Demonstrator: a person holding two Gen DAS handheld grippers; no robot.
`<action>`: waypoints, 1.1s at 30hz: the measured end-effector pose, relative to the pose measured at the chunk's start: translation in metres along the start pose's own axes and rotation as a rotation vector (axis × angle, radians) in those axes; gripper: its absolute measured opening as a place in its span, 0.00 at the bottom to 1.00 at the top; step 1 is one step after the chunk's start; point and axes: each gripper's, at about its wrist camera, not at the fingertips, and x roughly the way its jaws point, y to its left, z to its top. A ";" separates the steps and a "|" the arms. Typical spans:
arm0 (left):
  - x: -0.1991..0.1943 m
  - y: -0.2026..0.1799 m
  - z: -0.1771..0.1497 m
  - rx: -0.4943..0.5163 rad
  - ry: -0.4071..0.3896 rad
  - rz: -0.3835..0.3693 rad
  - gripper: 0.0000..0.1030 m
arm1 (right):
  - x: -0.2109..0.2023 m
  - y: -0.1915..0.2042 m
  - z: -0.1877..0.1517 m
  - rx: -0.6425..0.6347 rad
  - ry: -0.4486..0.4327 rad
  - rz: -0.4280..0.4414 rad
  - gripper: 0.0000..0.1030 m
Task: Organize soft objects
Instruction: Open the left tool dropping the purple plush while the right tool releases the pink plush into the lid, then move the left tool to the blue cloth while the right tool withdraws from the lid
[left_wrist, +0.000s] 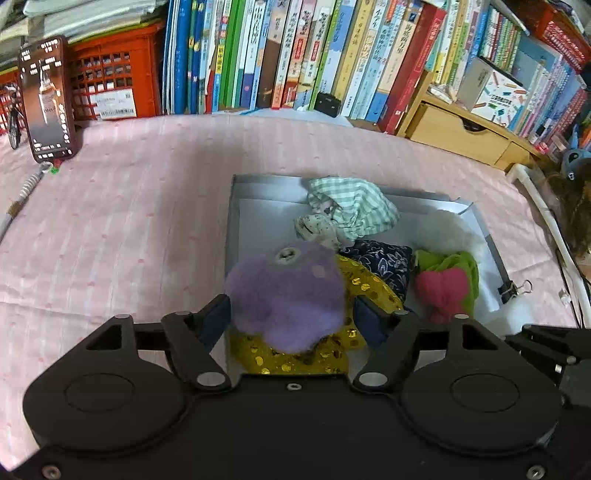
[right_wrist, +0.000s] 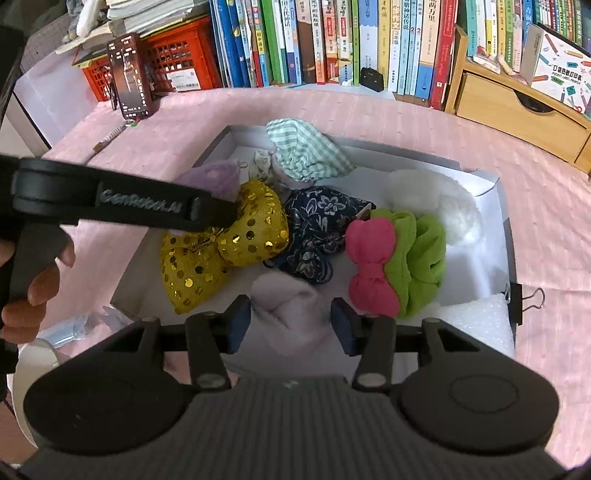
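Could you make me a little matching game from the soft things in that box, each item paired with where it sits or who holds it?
Things:
1. purple pom-pom
2. pale pink bow
3. white fluffy ball
4. checked cloth

Places:
A. between the right gripper's fingers
B. far end of the box, by the rim
C. between the left gripper's fingers
D. right side of the box, behind the green scrunchie

Pairs: 1-C, 2-A, 3-D, 4-B
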 end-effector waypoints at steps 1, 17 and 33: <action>-0.004 -0.001 -0.001 0.010 -0.011 0.002 0.72 | -0.002 -0.001 0.000 0.003 -0.004 0.002 0.63; -0.081 0.007 -0.042 0.081 -0.151 -0.037 0.77 | -0.043 0.003 -0.008 0.053 -0.068 0.087 0.71; -0.158 0.073 -0.109 0.074 -0.286 -0.009 0.79 | -0.061 0.029 -0.014 0.164 -0.034 0.251 0.71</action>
